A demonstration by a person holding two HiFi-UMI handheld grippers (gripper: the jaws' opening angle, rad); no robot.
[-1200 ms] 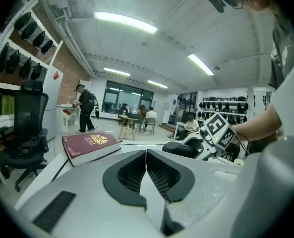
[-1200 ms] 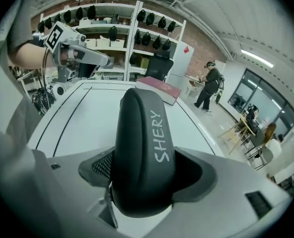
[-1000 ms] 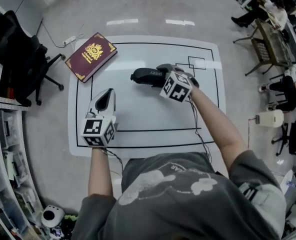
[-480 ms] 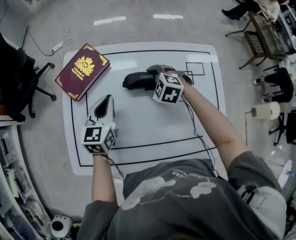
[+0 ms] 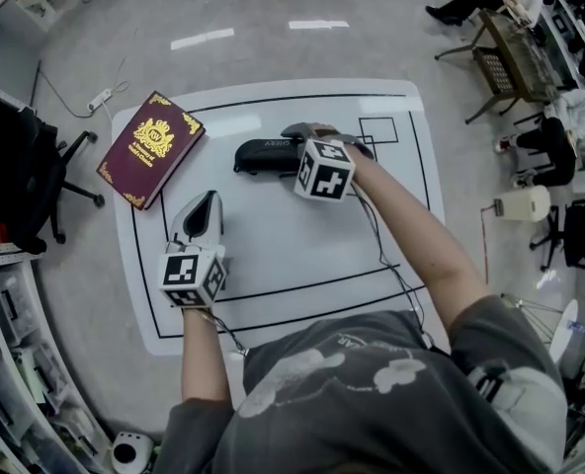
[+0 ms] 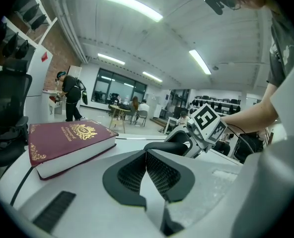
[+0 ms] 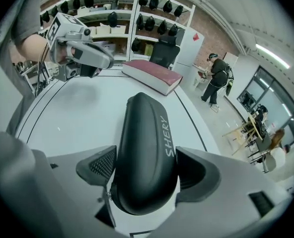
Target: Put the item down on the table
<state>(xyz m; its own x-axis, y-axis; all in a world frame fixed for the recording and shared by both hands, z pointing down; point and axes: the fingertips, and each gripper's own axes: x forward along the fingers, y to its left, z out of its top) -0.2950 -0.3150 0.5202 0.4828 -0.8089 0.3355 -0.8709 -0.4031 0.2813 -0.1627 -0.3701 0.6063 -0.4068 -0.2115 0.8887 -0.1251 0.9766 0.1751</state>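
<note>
Open lab-office, shelving racks (image 7: 112, 10), swivel chair (image 5: 16, 156), ceiling strip lights (image 6: 129, 5)

Grey polished floor (image 5: 273, 8) all round, ceiling-light glare streaking across it. Black office chair (image 5: 16, 156) at left, power strip (image 5: 100, 97) with cable near it. Storage shelves (image 5: 11, 363) along left edge. Wooden-framed furniture (image 5: 510, 62) far right. Overhead, strip lights (image 6: 129, 5) on white ceiling. Brick wall (image 6: 57, 53), big dark-framed windows (image 6: 119, 86) beyond. White shelving (image 7: 157, 14) carries dark rounded items; person (image 7: 217, 78) stands in distance.
</note>
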